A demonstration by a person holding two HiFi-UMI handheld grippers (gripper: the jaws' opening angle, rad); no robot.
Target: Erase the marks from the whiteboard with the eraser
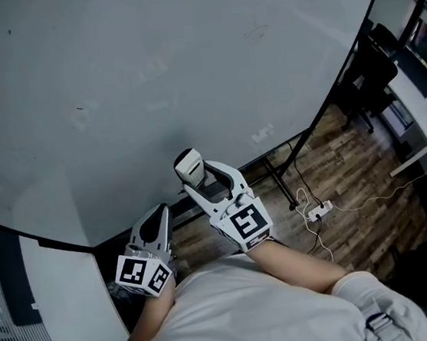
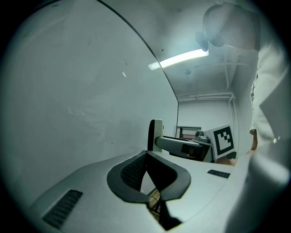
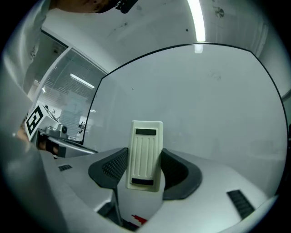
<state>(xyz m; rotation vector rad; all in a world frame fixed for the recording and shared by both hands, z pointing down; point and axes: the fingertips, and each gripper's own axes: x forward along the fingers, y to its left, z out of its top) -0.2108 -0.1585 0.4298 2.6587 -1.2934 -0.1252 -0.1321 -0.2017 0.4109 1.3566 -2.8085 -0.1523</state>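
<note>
The right gripper [image 3: 145, 169] has its two dark, ribbed pads closed on the sides of the eraser [image 3: 145, 154], a cream plastic block with rounded corners, lengthwise grooves on its back and a dark slot at each end; it stands upright between the jaws and rises above their tips. From the left gripper view the eraser shows edge-on, its dark face turned toward the whiteboard [image 1: 147, 73] near the board's lower edge, though whether it touches the surface cannot be told. The left gripper [image 2: 146, 157] sits lower and to the left, its jaws brought together at the tips with nothing between them, only a narrow wedge of floor showing below the pads. Each gripper has a smooth grey-white shell and carries a marker cube [image 1: 248, 222] with black-and-white squares. The whiteboard is broad, pale and matt with a thin dark frame, mostly clean apart from faint smudges [image 1: 263, 132] low on the right and some fainter ones further left. A black stand [image 1: 281, 182] holds it over a floor [image 1: 361, 178] of brown wood-look planks, where a white power strip [image 1: 320, 209] lies with thin cables trailing from it. A black chair [image 1: 371, 69] stands past the board's right edge. Overhead, a long light strip [image 2: 179, 59] glows on a rough white ceiling, and a glass partition [image 3: 68, 104] closes the room on the left.
</note>
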